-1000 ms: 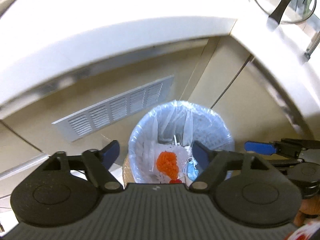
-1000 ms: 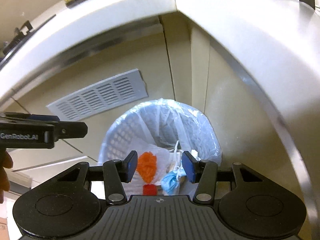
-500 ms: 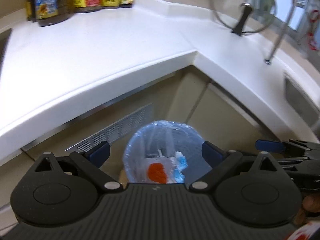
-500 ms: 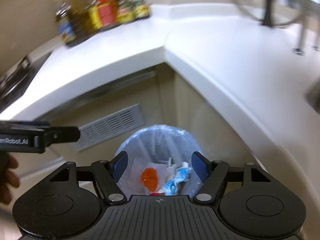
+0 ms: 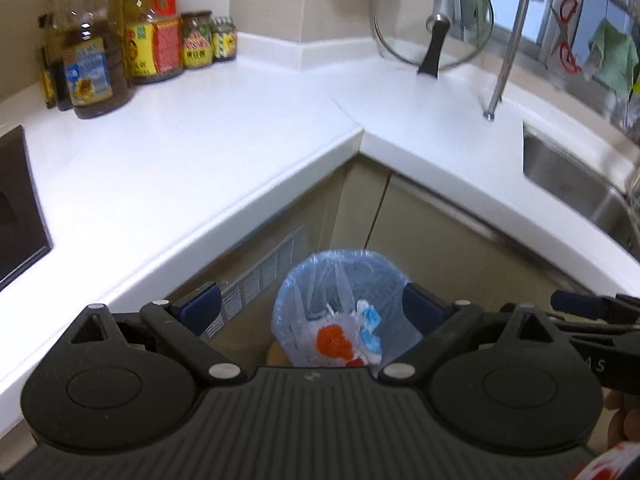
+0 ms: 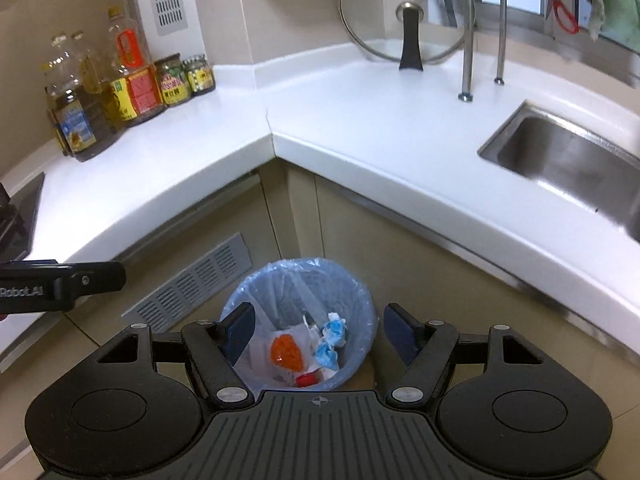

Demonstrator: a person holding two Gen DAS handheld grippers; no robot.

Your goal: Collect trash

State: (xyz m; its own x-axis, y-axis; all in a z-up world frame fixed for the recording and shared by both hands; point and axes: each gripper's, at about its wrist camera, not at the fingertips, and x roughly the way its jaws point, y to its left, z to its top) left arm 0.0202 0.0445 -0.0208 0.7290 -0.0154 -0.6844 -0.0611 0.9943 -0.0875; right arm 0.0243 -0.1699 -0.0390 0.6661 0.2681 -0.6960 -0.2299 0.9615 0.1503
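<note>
Both the left gripper (image 5: 311, 307) & right gripper (image 6: 319, 333) hang wide open & empty above the round blue-bagged plastic trash bin (image 6: 362, 304) on the floor w/ orange, blue & white scraps inside (image 6: 286, 353), so scan the white L-shaped countertop (image 6: 384, 128) for leftovers, approaching each w/ jaws spread.

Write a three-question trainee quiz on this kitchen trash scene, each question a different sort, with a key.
1. True or false: the left gripper is shut on a piece of trash.
2. Multiple choice: where does the trash bin stand? A) on the countertop B) on the floor below the countertop's inner corner C) in the sink
3. Fill in: the bin is lined with a pale ___ plastic bag.

Key
1. False: both the left and the right gripper have their jaws apart, with nothing between them.
2. B: it stands on the floor, below the countertop, with the sink off to the right.
3. Blue; orange trash and blue-and-white crumpled trash lie inside.
</note>
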